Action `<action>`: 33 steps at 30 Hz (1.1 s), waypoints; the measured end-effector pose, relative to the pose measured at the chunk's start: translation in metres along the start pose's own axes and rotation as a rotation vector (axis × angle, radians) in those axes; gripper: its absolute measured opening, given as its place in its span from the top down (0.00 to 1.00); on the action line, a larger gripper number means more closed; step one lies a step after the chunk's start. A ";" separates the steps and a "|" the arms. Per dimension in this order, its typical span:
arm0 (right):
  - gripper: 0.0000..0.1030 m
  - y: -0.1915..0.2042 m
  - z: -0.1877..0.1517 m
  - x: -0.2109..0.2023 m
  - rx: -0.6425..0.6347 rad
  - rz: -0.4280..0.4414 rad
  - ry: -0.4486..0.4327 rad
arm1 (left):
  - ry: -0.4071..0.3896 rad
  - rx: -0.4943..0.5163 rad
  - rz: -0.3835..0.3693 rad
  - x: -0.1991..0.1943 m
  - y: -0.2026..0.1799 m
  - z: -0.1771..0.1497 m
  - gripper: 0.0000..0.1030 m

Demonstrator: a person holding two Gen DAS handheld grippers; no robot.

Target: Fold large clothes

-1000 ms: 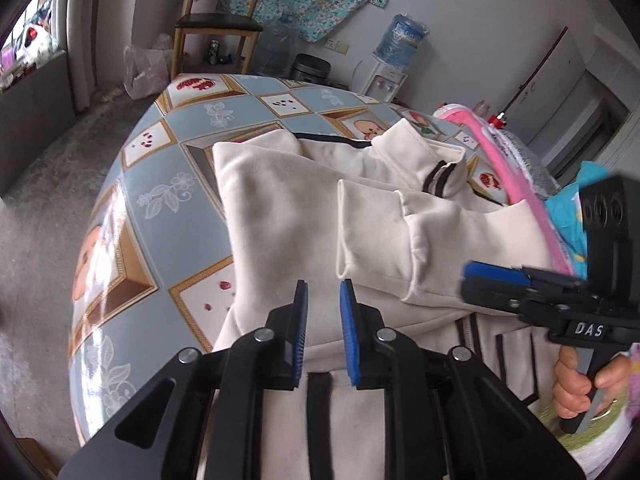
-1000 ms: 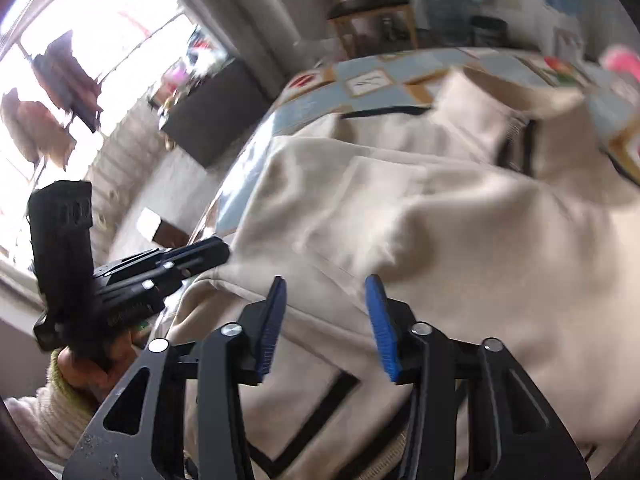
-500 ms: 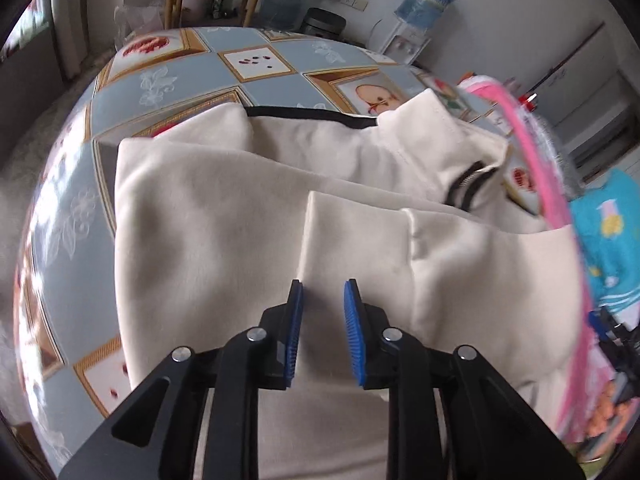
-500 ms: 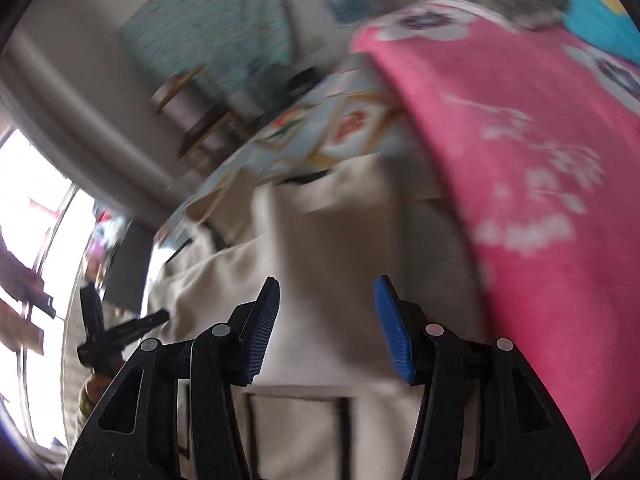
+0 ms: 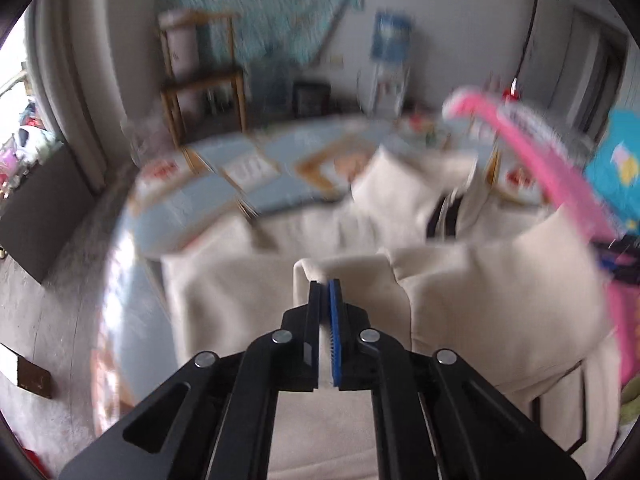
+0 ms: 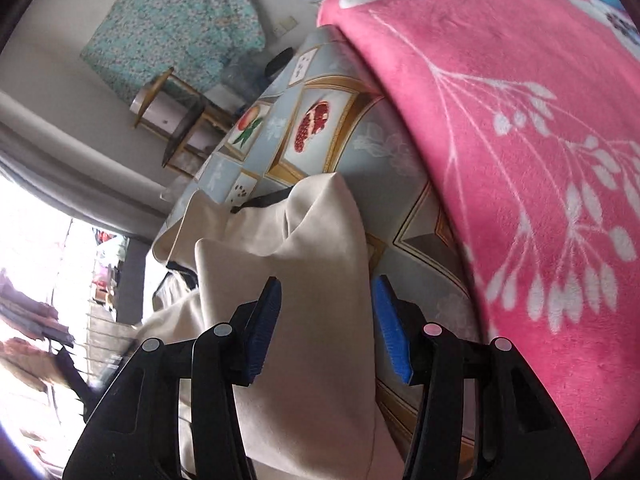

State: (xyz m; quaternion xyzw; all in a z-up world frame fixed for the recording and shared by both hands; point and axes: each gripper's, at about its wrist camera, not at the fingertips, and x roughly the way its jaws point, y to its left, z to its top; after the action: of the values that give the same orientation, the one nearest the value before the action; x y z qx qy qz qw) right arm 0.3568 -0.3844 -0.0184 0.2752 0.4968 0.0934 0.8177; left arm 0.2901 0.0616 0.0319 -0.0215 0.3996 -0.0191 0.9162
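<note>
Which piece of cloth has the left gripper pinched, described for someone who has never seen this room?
Start at the table with its blue, fruit-pictured cloth. On it lies a cream jacket, and the left gripper is shut on its folded sleeve end. It is plain cream, unlike the pink flowered blanket alongside.

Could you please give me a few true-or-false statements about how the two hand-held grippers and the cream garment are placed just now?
1. The left hand-held gripper is shut on a fold of the cream fabric garment. True.
2. The right hand-held gripper is clamped shut. False: its jaws stand open, with cream cloth between them.
3. A pink flowered fleece blanket lies right of the garment. True.
4. The patterned tablecloth is plain white. False: it is light blue with framed fruit pictures.
</note>
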 end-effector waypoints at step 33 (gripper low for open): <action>0.95 0.017 0.027 0.044 -0.141 -0.170 -0.022 | 0.194 -0.327 -0.156 0.042 0.092 -0.028 0.73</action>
State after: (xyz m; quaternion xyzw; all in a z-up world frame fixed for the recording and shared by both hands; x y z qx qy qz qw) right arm 0.4037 -0.3612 -0.0328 0.1749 0.5018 0.0553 0.8453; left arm 0.3000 0.1504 -0.0225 -0.1990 0.4810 -0.0266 0.8534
